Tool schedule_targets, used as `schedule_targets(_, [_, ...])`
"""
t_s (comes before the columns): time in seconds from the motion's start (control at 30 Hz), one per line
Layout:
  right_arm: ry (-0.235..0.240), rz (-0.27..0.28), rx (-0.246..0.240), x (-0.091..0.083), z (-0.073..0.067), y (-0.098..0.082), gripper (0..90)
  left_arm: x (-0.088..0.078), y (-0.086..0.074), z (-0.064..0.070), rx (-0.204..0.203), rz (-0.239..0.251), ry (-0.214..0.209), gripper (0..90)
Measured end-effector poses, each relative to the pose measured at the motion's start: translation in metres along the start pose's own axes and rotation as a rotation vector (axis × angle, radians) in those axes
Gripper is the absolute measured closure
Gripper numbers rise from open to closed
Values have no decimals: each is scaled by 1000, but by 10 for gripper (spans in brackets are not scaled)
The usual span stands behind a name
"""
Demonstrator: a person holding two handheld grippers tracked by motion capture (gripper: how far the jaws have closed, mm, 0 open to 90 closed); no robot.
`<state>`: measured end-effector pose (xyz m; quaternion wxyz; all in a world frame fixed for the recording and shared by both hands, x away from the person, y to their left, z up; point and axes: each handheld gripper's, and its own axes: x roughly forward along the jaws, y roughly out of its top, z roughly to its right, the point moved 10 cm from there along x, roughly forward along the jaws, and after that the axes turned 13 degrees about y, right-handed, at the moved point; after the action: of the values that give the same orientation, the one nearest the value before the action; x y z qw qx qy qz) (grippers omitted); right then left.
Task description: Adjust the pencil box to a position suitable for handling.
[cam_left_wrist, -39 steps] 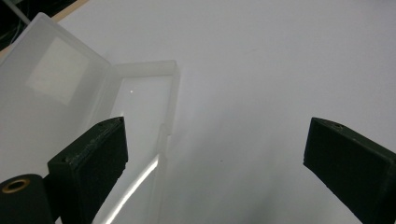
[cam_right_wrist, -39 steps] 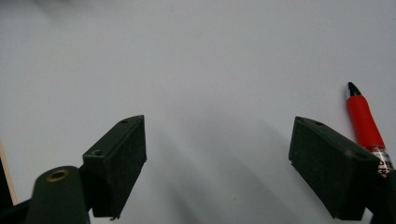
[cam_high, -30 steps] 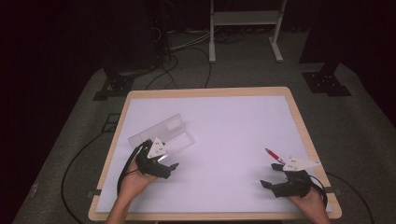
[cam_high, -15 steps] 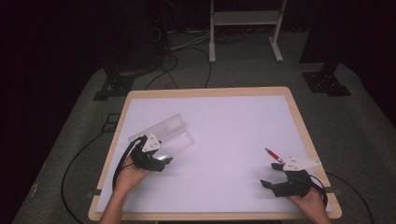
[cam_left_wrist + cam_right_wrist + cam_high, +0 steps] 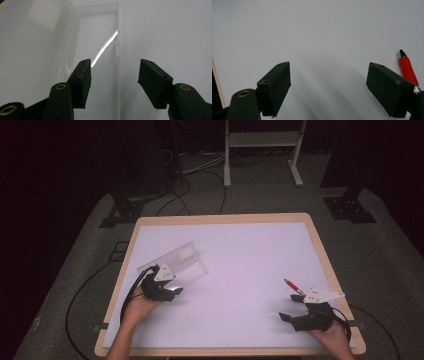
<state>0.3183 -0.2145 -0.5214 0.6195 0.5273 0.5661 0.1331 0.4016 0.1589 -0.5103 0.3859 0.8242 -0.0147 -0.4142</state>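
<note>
While half-closed, left tongs [image 5: 113,85] astride (untouched) case [image 5: 100,50]

We see our left gripper [image 5: 170,292] with jaws just closing, half apart; our right gripper [image 5: 292,307] gapes wide, low.

One clear plastic case [image 5: 175,265], one red pen [image 5: 293,286], two tongs, one table [image 5: 225,217]
</note>
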Motion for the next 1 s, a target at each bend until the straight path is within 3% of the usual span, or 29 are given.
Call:
schedule_targets(0.57, [-2,-6,-15,1,-1,0,193,6,-9,2,8,-42,-34,621])
schedule_targets(0.67, [-4,-7,-16,1,0,0,193,7,-12,2,23,-59,-37,635])
schedule_targets(0.87, [0,-5,-18,0,-2,1,193,10,-15,7,71,-79,-46,739])
schedule_targets(1.0, [-4,-8,-14,0,-1,-1,193,13,-18,9,80,-92,-51,806])
